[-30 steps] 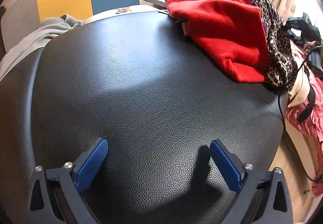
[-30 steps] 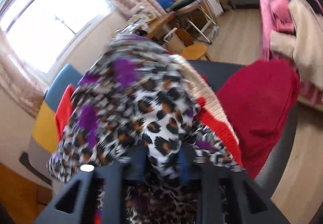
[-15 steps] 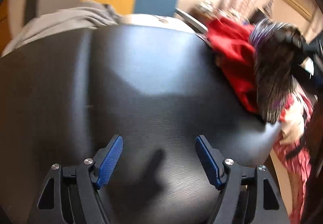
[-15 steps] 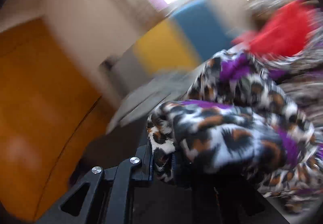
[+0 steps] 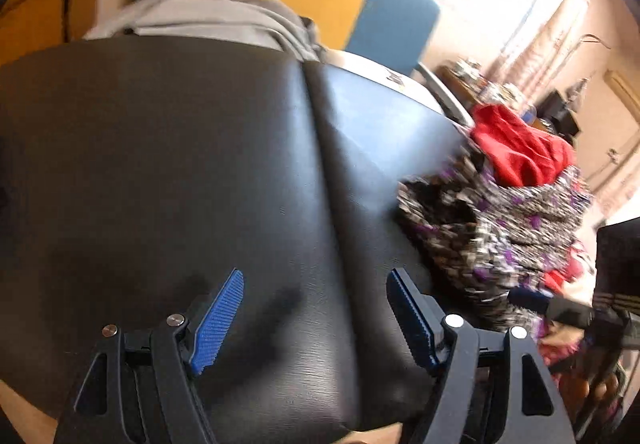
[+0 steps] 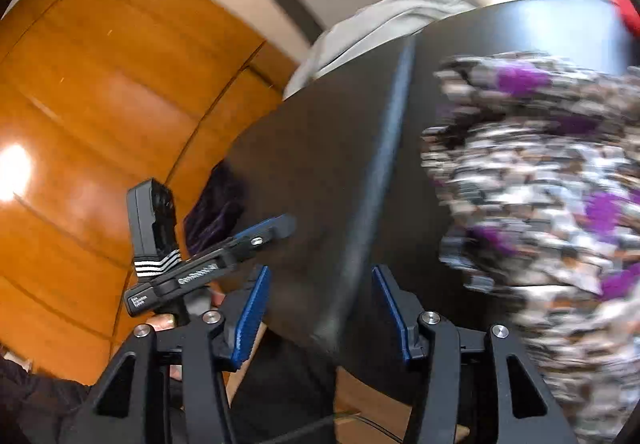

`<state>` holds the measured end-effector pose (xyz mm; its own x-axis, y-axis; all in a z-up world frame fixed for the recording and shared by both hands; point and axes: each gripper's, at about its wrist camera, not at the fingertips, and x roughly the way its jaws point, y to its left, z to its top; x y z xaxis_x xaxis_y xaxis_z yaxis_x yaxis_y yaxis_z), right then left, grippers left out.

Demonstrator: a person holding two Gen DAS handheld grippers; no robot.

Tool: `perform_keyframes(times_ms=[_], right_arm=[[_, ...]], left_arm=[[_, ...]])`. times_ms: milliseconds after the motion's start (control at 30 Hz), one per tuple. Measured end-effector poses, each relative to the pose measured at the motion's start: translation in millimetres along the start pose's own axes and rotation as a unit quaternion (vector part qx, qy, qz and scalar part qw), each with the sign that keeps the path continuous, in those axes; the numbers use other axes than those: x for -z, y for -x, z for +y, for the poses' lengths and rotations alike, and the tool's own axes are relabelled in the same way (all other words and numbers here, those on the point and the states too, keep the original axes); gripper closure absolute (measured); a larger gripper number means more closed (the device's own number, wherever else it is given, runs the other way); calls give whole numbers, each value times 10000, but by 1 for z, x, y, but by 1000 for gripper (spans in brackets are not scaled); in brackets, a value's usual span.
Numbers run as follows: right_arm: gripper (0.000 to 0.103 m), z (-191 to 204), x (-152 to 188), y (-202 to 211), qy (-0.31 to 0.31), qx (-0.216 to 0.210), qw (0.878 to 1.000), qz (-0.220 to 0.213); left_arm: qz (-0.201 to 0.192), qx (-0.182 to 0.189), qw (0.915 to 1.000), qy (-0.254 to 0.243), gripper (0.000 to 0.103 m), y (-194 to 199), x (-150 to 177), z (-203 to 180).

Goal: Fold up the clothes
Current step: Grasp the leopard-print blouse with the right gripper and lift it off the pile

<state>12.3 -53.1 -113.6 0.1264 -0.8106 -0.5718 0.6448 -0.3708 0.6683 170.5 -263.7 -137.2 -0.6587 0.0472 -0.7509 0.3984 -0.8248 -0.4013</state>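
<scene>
Lying crumpled on the black padded table (image 5: 200, 148), the leopard-print garment (image 6: 552, 196) sits right of your right gripper (image 6: 320, 308), whose jaws have just been opening, empty. Your left gripper (image 5: 316, 316), spread, stands farther off.

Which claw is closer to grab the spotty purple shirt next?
The right claw, probably: its open jaws have just been opening and the spotty shirt lies right beside them. The left claw sits over bare black table.
</scene>
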Motion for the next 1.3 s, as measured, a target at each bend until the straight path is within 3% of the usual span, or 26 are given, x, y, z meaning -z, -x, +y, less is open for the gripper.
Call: perform_keyframes(times_ms=[100,167,267,367,467,567,700,733,767,800,833,1000,1133,1300], right_arm=[[34,-19,2,33,-264,561,9971,-443],[31,-40,9,62,-533,911,9922,-669],[31,-73,23,100,-921,1400,9828,-777],[28,-94,39,97,-1022,1826,9756,-665],[23,-107,49,76,-1060,1717,9788,-348],[10,-101,53,60,-647,1622,9845,-151],[0,-92,56,51,-313,1653,9857,38],[0,-94,56,50,-290,1668,9856,37],[0,-95,56,51,-318,1657,9857,17],[0,-97,56,53,-363,1633,9859,-8],[0,-101,55,55,-421,1595,9863,-33],[0,-118,56,68,-739,1390,9874,-179],[0,-115,64,75,-907,1145,9891,-183],[0,-98,72,63,-776,467,9957,194]], left_arm=[[230,344,9990,-139,28,-18,1,-22],[371,413,9979,-335,28,-30,1,-41],[596,615,9949,-524,28,-44,3,-63],[713,929,9918,-506,28,-49,-2,-78],[642,1073,9899,-668,28,-51,-16,-99],[549,1025,9897,-832,28,-59,-31,-116],[789,989,9880,-889,29,-89,-48,-132],[861,972,9872,-924,42,-96,-50,-136],[955,929,9862,-981,84,-99,-48,-139],[1049,885,9851,-1038,103,-103,-46,-141],[1117,882,9840,-1073,103,-105,-45,-142],[573,1535,9846,-606,103,-42,-50,-97],[140,1229,9923,-58,103,10,-50,-32],[43,538,9967,600,102,44,-23,42]])
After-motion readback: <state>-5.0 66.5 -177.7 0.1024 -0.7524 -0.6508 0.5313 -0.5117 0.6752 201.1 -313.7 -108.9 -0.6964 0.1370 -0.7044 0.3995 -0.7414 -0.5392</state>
